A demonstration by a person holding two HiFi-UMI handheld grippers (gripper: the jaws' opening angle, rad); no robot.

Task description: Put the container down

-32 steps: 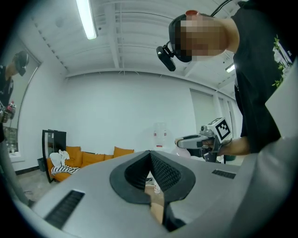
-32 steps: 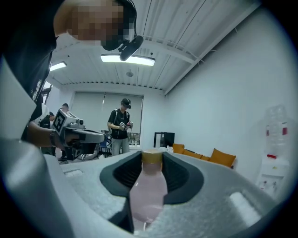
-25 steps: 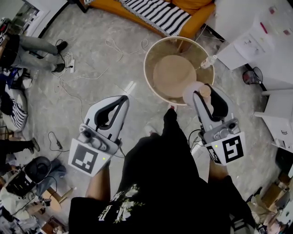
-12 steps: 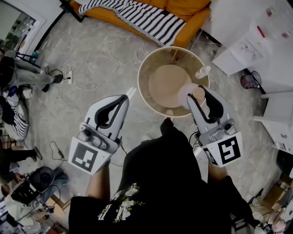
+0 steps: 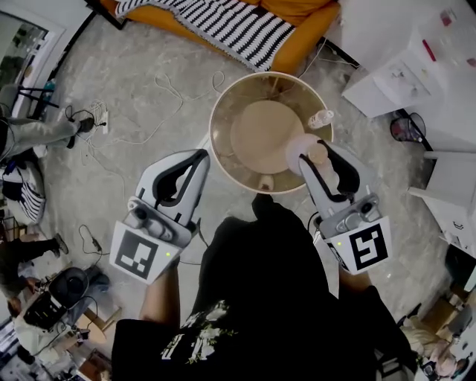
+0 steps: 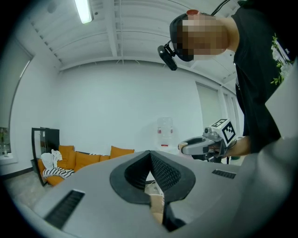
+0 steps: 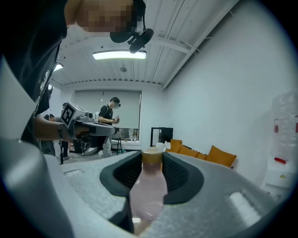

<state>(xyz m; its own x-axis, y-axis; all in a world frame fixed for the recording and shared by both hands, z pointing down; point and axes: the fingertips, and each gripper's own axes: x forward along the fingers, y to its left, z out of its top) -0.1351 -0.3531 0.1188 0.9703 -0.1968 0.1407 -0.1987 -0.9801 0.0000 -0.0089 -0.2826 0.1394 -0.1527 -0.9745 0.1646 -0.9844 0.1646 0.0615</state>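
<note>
Since a second ago the round desk [image 5: 260,130] has slid lower and leftward in the head view, nearer both grippers. The right gripper [image 5: 313,159] has its fingers fairly wide, clamped on the pale pink container [image 5: 302,152], which is now over the desk's right side. The left gripper [image 5: 201,158] has its fingers pressed together and empty, just beside the desk's left rim.

Pale pink translucent plastic bottle [image 7: 148,195]: smooth, slightly glossy; tan cap [image 7: 152,156] matt. Shells of the left hand-held gripper [image 6: 150,155] and right hand-held gripper [image 7: 152,163]: grey matt plastic, finely grained. Black pads [image 6: 164,173]: ribbed, probably rubber. Round tan counter [image 5: 260,130]: smooth, wood-like top. Grey mottled floor [image 5: 149,111]: hard, faint sheen. Orange sofa [image 5: 312,30] and black-and-white striped blanket [image 5: 223,22]: cloth.
</note>
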